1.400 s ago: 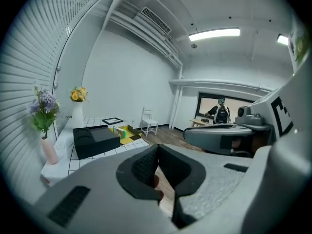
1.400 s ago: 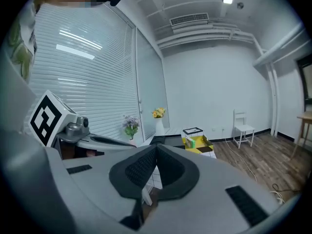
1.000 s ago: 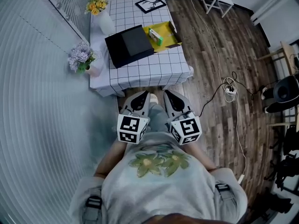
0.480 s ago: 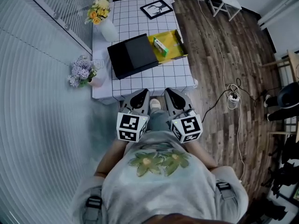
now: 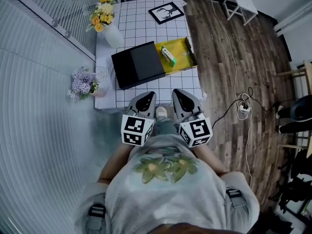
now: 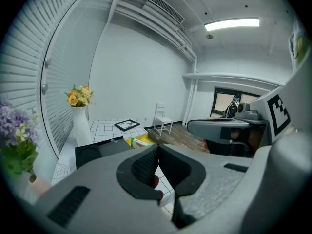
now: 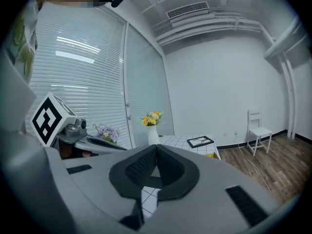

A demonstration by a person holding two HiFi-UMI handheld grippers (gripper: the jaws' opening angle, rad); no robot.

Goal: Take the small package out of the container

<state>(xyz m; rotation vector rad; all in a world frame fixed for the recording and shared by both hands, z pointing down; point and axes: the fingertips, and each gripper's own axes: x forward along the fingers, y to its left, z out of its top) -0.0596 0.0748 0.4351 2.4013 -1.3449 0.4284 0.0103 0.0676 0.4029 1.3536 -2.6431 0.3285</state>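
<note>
checked table [image 5: 139, 33], yellow container [image 5: 182, 48], wood floor [image 5: 229, 57]

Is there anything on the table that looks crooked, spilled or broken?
Nothing is spilled or visibly broken. The black box and the picture frame lie slightly turned against the grid lines of the tablecloth. The yellow container stands open beside the box, with the small package lying inside.
</note>
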